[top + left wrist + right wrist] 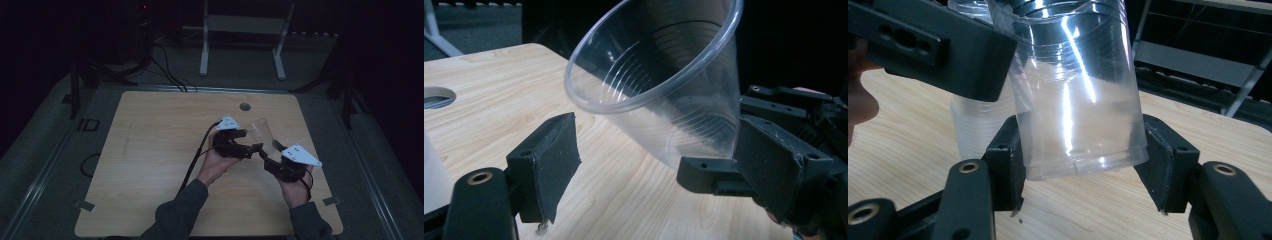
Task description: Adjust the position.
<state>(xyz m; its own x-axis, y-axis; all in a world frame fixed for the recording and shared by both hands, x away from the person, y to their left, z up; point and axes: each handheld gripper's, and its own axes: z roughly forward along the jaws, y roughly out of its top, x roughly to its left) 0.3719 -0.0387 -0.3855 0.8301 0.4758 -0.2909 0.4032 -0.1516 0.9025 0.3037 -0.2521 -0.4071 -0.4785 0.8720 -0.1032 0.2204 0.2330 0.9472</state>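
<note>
A clear plastic cup (261,131) is held tilted above the wooden table (150,150). My right gripper (266,149) is shut on its base. In the right gripper view both pads press the sides of the cup (1078,95) near its bottom, with my right gripper (1083,167) around it. My left gripper (247,143) sits just left of the cup, its jaws wide apart. In the left gripper view the cup (659,85) hangs with its mouth toward the camera, above my left gripper (656,170), and neither pad touches it. The right gripper's jaw (719,177) clamps the cup's base.
A stack of translucent cups (970,130) stands on the table behind the held cup. A round hole (244,106) lies near the table's far edge. A metal frame (240,25) and cables (165,70) are on the floor beyond the table.
</note>
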